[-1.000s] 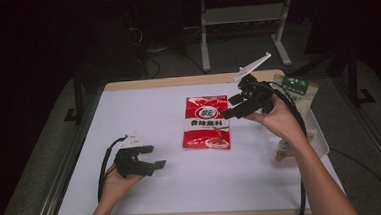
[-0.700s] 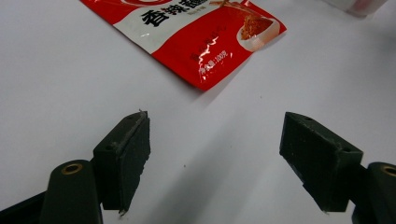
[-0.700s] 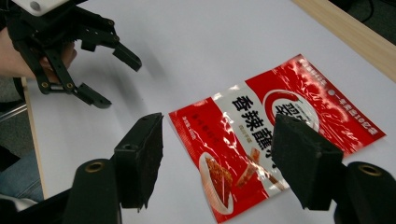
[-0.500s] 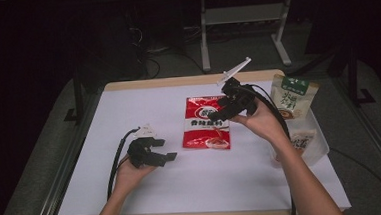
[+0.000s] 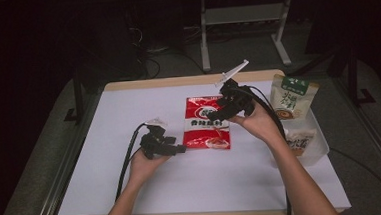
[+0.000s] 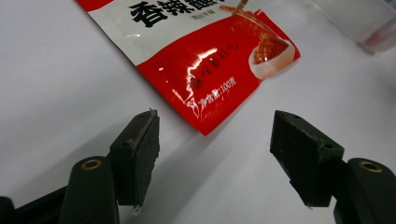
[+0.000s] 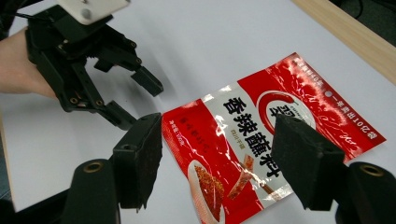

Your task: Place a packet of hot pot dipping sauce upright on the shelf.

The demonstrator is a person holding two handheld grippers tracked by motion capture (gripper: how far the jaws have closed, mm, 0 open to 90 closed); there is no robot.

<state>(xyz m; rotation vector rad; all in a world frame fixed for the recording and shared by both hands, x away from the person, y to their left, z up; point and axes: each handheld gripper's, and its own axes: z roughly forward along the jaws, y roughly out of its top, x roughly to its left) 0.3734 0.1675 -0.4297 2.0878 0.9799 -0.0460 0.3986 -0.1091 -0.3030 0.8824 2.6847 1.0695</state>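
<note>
The red pouch [image 5: 207, 123] lies flat on the white tabletop [image 5: 108, 192], sitting between the two tools, so nothing has hold of it. The left tool [image 5: 173, 144] sits just off the pouch's near left corner, low over the tabletop, and in the left gripper view that corner [image 6: 205, 127] pokes toward the gap just ahead of the pads without touching them. Its jaws have just been closing a bit but there's a wide gap and nothing between them. The right tool [image 5: 218, 113] hangs over the pouch's top right part, jaws spread wide and gripping nothing; in the right gripper view the pouch [image 7: 261, 140] fills the space past its two pads, and the left tool [image 7: 135, 95] shows up farther off beyond the pouch's edge. Out past the right tool's hand there's a green and white bag [image 5: 292, 97] standing up, with a clear tub [image 5: 317, 147] just nearer than it, holding another packet [image 5: 301, 142].
</note>
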